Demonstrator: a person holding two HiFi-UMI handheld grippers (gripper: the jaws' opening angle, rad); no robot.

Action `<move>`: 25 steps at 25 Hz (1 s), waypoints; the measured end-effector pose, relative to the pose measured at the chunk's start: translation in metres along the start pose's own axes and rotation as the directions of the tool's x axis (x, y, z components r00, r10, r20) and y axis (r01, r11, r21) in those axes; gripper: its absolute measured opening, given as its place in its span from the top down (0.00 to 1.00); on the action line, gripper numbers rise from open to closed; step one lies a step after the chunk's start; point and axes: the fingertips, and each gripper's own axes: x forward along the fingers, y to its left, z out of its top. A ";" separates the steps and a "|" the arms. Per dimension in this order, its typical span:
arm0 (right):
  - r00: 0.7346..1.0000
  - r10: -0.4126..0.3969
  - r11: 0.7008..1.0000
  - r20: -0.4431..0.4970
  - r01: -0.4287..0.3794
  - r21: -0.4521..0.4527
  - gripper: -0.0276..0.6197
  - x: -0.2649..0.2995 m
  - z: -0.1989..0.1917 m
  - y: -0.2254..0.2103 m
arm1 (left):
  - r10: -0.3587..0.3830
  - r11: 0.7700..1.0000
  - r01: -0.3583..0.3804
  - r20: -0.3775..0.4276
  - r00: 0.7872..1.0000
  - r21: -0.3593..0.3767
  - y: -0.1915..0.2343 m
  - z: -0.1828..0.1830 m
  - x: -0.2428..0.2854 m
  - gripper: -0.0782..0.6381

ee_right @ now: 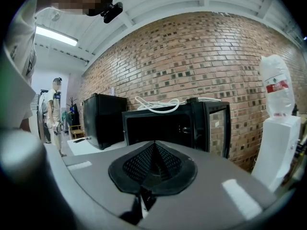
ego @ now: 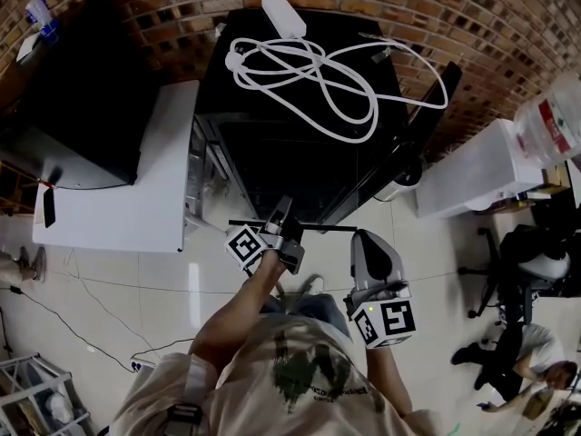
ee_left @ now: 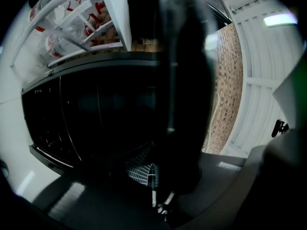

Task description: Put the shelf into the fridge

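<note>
"Shelf [ego: 318, 228], item one: location and holder?"

"Carried edge-on as a thin dark bar, crosswise just ahead of the left gripper [ego: 280, 225]. Its jaws are clamped fully together on the near edge. In the left gripper view the panel rises from the jaws as a broad dark band. Most of its length runs out to that gripper's right."

"Item two: right gripper [ego: 368, 243]?"

"Jaws pressed together with nothing between them. It sits beside and a little behind the left one, not touching the shelf as far as I can tell."

"Item three: fridge [ego: 272, 162]?"

"Directly ahead of both tools, with the door [ego: 431, 116] swung open to the right of the jaws and the cavity dark. A white cable [ego: 318, 80] is coiled on top."

"Step in hand?"

"Judged as the approach: the shelf is gripped and outside the cabinet, not yet inserted."

"Next move calls for?"

"Levelling the panel, lining both ends up with the side rails, then sliding it straight forward. The one-sided grip probably lets the far end sag, so the empty gripper may need to steady it."
</note>
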 end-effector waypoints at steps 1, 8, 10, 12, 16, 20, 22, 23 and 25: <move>1.000 0.003 1.000 0.001 -0.003 -0.002 0.96 0.001 0.000 0.002 | 0.001 1.000 -0.001 0.002 1.000 -0.001 0.002 0.002 0.002 0.89; 1.000 0.010 1.000 -0.005 -0.010 -0.009 0.96 0.009 -0.001 0.005 | -0.038 0.999 0.038 -0.002 0.999 -0.020 -0.010 0.004 0.006 0.89; 1.000 0.010 1.000 -0.007 -0.010 -0.007 0.96 0.009 -0.001 0.006 | -0.050 0.999 0.050 -0.007 0.999 -0.006 -0.014 0.002 0.006 0.89; 1.000 0.012 1.000 -0.008 -0.012 -0.006 0.96 0.010 0.000 0.006 | -0.041 0.999 0.042 -0.022 0.999 0.027 -0.014 0.003 0.011 0.89; 1.000 0.010 1.000 -0.007 -0.010 -0.004 0.96 0.011 0.000 0.007 | -0.040 0.999 0.040 -0.016 0.999 0.022 -0.015 0.009 0.021 0.89; 1.000 0.011 1.000 -0.008 -0.011 -0.001 0.96 0.013 0.000 0.008 | -0.022 0.999 0.022 -0.017 1.000 0.029 -0.013 0.015 0.029 0.89; 1.000 0.016 1.000 -0.003 -0.016 -0.002 0.96 0.016 0.002 0.009 | -0.022 0.999 0.022 -0.018 1.000 0.033 -0.014 0.016 0.034 0.89; 1.000 0.019 1.000 0.000 -0.019 -0.003 0.96 0.017 0.003 0.009 | -0.022 0.999 0.022 -0.019 1.000 0.041 -0.014 0.017 0.036 0.89; 1.000 0.024 1.000 0.005 -0.024 -0.006 0.96 0.021 0.006 0.011 | -0.015 0.998 0.016 -0.019 1.000 0.059 -0.012 0.020 0.040 0.89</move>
